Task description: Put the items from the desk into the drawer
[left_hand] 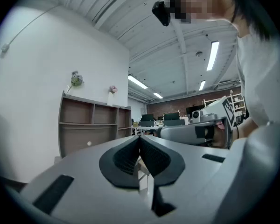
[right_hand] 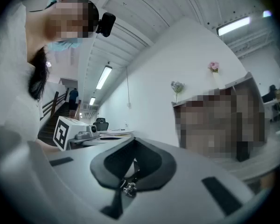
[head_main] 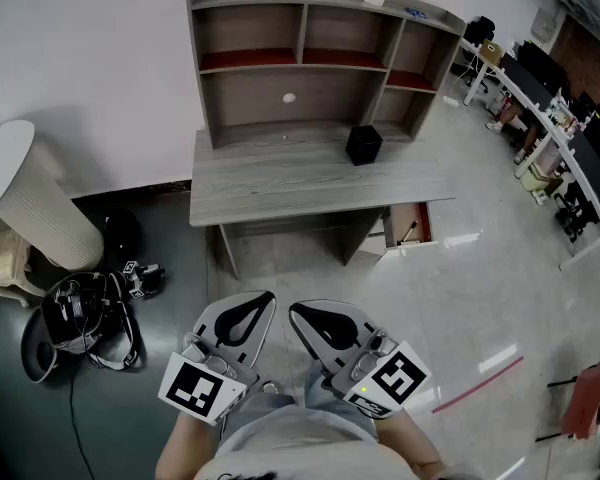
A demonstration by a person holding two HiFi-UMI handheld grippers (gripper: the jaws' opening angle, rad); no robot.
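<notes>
A black box stands on the grey wooden desk, under the hutch shelves. Below the desk's right end a drawer with a reddish inside is pulled out. Both grippers hang low in front of the person, well short of the desk. My left gripper is shut with nothing between its jaws. My right gripper is shut and empty too. The hutch shows far off in the left gripper view; a mosaic patch covers it in the right gripper view.
A white round-topped ribbed stand sits at the left. A black bag with cables lies on the floor beside it. Office desks with chairs line the right side. A red chair is at the lower right.
</notes>
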